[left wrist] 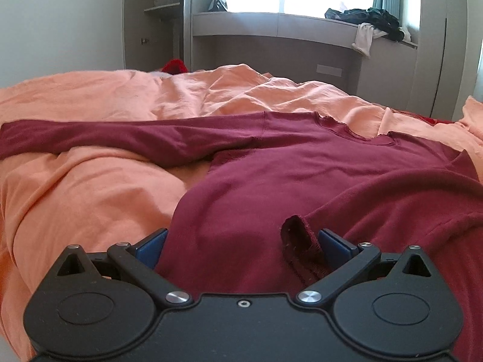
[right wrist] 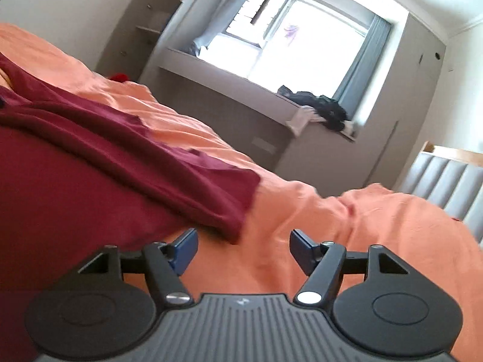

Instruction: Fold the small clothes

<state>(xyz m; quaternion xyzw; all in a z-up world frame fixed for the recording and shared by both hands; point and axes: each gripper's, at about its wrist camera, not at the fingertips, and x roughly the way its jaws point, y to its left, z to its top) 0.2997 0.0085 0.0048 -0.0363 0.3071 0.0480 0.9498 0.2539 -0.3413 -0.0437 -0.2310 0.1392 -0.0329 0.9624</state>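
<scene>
— Step in hand, by the look of it: sleeve folding on the maroon shirt [left wrist: 302,166], spread on the orange bedcover [left wrist: 90,196], collar [left wrist: 347,129] toward the window.

— Agreed. One sleeve laid across the body, cuff [left wrist: 299,241] just beside one pad of the left gripper [left wrist: 243,241]. Touching or not, hard to tell. Jaws spread wide there, gripping nothing, hovering low over the lower part of the shirt.

— And the right gripper [right wrist: 243,247]?

— Also gaping and empty, tilted above bare bedcover just off the shirt's side edge.

— Next, probably: go for the outstretched sleeve [left wrist: 120,141], lying straight out sideways. Calls for a reach across, a pinch near the cuff end, then a carry back over the body.

— Better to pinch the sleeve alone. Rumpled bedcover beneath, easily caught along with it.

— Edges?

— Shirt's side edge and a corner close in front of the right jaws. Sleeve edge crisp against the orange. Far edge of the bed beyond the collar, then a window ledge [left wrist: 271,21] with a dark clothes pile [left wrist: 374,21], well apart.

— Room?

— Plenty of bare bedcover on both sides of the shirt. Padded headboard [right wrist: 446,178] off to one side, well away from any likely fold path.
</scene>
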